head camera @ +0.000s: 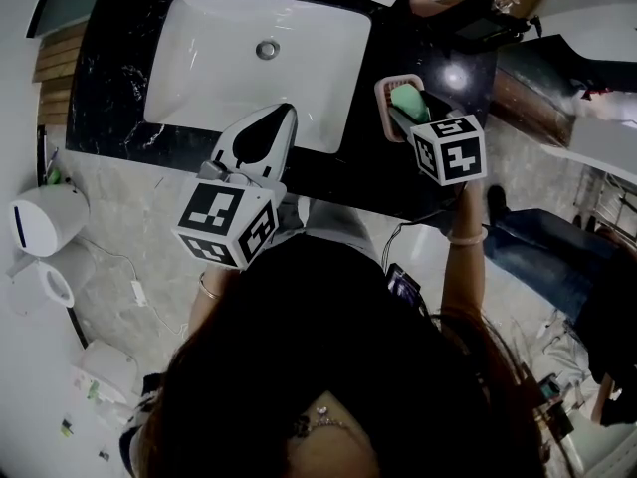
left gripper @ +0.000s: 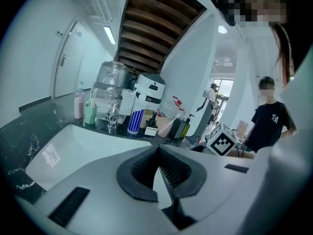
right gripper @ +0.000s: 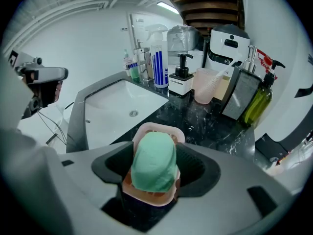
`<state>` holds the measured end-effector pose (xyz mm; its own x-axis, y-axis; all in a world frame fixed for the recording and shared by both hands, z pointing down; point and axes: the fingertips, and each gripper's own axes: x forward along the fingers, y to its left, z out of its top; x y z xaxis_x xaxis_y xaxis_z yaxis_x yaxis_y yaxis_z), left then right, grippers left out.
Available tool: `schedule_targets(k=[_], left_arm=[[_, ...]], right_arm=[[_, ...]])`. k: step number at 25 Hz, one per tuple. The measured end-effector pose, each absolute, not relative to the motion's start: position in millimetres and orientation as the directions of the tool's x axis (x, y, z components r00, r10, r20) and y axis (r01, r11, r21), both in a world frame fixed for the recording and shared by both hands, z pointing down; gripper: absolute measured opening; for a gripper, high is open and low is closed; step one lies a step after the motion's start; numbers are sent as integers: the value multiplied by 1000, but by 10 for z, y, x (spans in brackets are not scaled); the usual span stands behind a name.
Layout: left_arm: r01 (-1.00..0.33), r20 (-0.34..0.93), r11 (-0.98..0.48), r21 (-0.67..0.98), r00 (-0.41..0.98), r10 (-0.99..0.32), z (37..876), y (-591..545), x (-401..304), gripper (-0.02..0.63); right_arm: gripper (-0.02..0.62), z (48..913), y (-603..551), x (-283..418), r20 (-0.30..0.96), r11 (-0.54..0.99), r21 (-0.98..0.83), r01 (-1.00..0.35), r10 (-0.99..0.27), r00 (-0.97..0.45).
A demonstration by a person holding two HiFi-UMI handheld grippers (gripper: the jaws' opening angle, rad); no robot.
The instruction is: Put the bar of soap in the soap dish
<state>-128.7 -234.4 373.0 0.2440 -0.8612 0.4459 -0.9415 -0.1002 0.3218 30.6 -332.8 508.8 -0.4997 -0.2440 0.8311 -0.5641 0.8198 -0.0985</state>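
Observation:
A green bar of soap point(right gripper: 154, 163) sits between the jaws of my right gripper point(right gripper: 155, 151), whose pads press on both of its sides. Right under it lies the pink soap dish point(right gripper: 157, 129) on the black marble counter; whether the soap rests on the dish I cannot tell. From the head view the soap point(head camera: 408, 99) and the dish point(head camera: 384, 88) lie right of the sink, under my right gripper point(head camera: 404, 110). My left gripper point(head camera: 289, 110) hovers over the sink's front edge, jaws together and empty; its tips point(left gripper: 157, 148) meet in the left gripper view.
A white sink point(head camera: 199, 28) fills the counter's middle. Bottles, a striped cup point(right gripper: 159, 65), a pump dispenser point(right gripper: 181, 77) and a pink cup point(right gripper: 205, 86) line the back wall. A dark bottle rack point(right gripper: 240, 99) stands behind the dish. A person in black point(left gripper: 269, 119) stands at the right.

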Motion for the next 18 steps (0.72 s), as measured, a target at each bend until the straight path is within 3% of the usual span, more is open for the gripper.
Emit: schedule_targets(k=[18], left_arm=[[-941,445,-116,319,257,-858,3723,-2351,-1251,2]], right_arm=[[279,5017,-3324,304,812,809,-108,-578,-263,-521]])
